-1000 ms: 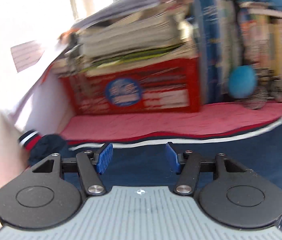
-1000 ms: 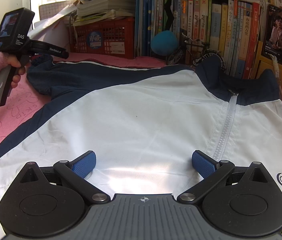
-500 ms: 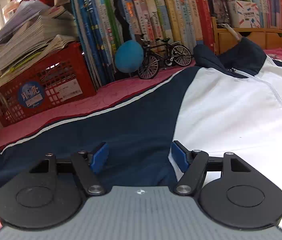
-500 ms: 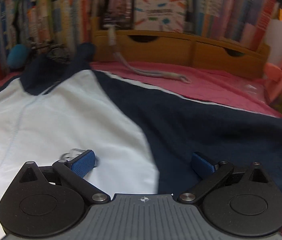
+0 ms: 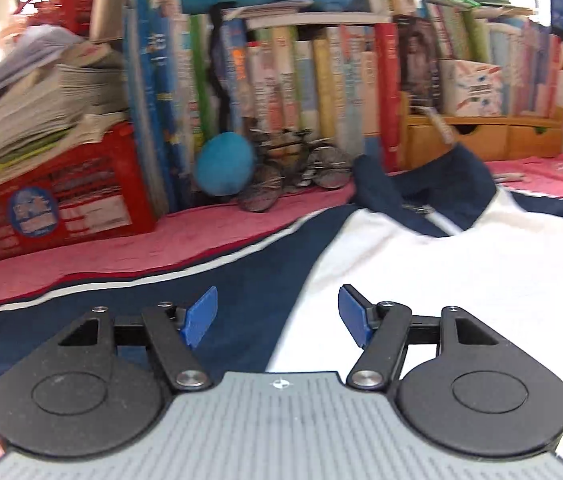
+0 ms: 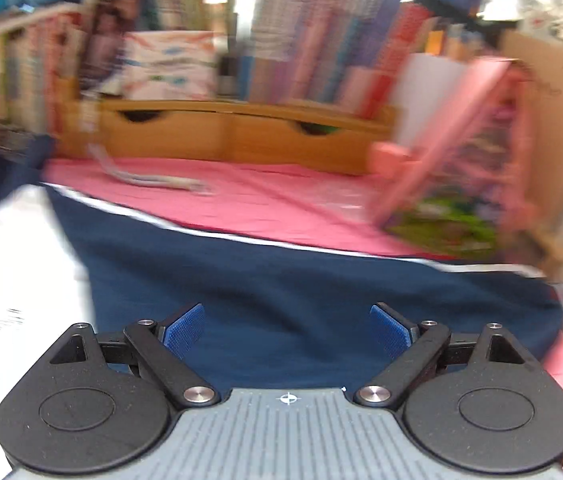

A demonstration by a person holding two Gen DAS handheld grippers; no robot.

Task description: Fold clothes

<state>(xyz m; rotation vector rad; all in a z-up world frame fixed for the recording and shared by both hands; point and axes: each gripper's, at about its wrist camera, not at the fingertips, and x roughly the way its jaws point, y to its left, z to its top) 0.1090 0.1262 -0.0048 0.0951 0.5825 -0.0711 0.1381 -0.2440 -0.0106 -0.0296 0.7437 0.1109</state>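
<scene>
A navy and white zip jacket (image 5: 421, 264) lies spread flat on the pink cloth, collar toward the bookshelf. My left gripper (image 5: 277, 314) is open just above the seam where the navy left sleeve meets the white front, nothing between its blue pads. In the right wrist view the jacket's other navy sleeve (image 6: 281, 280) stretches across the frame with a white-piped edge. My right gripper (image 6: 286, 330) hangs open over that sleeve, holding nothing. The right view is motion-blurred.
Behind the jacket stand a red crate (image 5: 57, 208) stacked with papers, a row of books (image 5: 301, 80), a blue ball (image 5: 223, 168), a model bicycle (image 5: 293, 172) and wooden drawers (image 6: 217, 136). A pink folder (image 6: 449, 140) leans at the right. Pink cloth (image 6: 261, 208) shows beyond the sleeve.
The left gripper has swung right from the left cuff to the shoulder seam. The right gripper has swept right from the white front to the right sleeve. Both stayed open.
</scene>
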